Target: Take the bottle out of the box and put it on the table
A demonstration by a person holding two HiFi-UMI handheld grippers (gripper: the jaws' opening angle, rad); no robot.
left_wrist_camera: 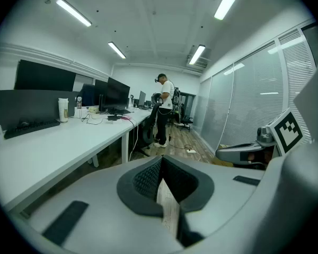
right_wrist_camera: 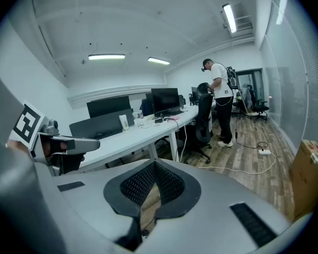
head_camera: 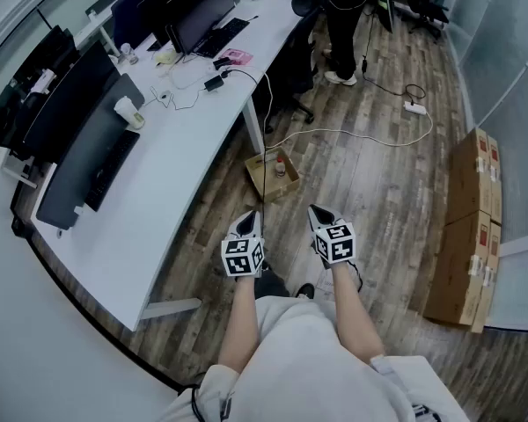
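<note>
Two pairs of jaws, both mine and both closed on nothing. In the left gripper (left_wrist_camera: 161, 162) the pads meet at their tips, and only floor shows through the slit below them. The right gripper (right_wrist_camera: 155, 164) is pressed together in the same way. Seen from the head view, the two grippers hang side by side in front of my body, tilted downward over the wooden floor (head_camera: 370, 183).

Ahead of them and well apart lies the open cardboard box (head_camera: 257, 176). It sits on the floor just beside the leg of the long white tabletop (head_camera: 185, 148). The bottle (head_camera: 281, 165) stands upright inside the box, toward its far right part. It is too small in view for me to tell what it is made of.

Handling, as a judgement: the bottle is small, so probably light and stiff. Its round, smooth wall could slide between flat pads. The best hold looks to be across the body just under the cap, entered from above so the raised flaps do not foul the jaws. One gripper must open first. A bare stretch of tabletop lies to the left for setting it down.
</note>
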